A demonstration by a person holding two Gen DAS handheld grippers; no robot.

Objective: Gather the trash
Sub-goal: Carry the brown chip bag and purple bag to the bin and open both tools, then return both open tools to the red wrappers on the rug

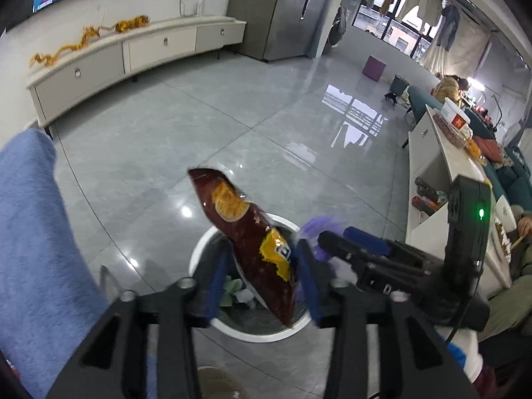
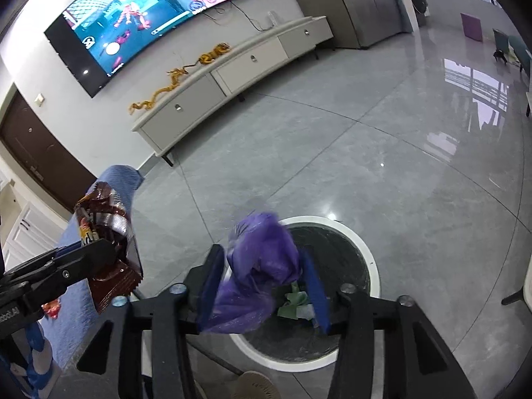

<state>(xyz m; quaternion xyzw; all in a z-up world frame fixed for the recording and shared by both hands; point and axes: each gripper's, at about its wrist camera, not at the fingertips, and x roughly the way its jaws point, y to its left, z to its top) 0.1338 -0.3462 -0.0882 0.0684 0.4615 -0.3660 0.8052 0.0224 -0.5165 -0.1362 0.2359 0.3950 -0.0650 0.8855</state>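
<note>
Your left gripper [image 1: 262, 279] points down over the bin [image 1: 199, 252], a round white-rimmed can with a dark liner standing on the grey tiled floor [image 1: 232, 126]. Its jaws stand part open, and the brown chip bag [image 1: 246, 232] hangs slanted between the blue pads; there is a gap on the left side, and on the right the bag lies close against the pad, so you cannot tell whether it is still pinched or already loose. The bag's lower end sits over the bin's mouth, its top end leaning up and away over the floor. Your right gripper [image 2: 262, 286] is also tilted down above the same bin [image 2: 369, 259], jaws part open, with the crumpled purple bag [image 2: 259, 262] between the pads [image 2: 316, 286]. The purple bag bulges against the left pad and is blurred; whether it is gripped you cannot tell. Inside the bin lie green and white scraps [image 2: 294, 306]. A blue towel [image 1: 36, 226] hangs at the left, near the chip bag. Beyond are the low cabinet [image 2: 232, 76] and the lit screen [image 2: 146, 16] on the wall.
</note>
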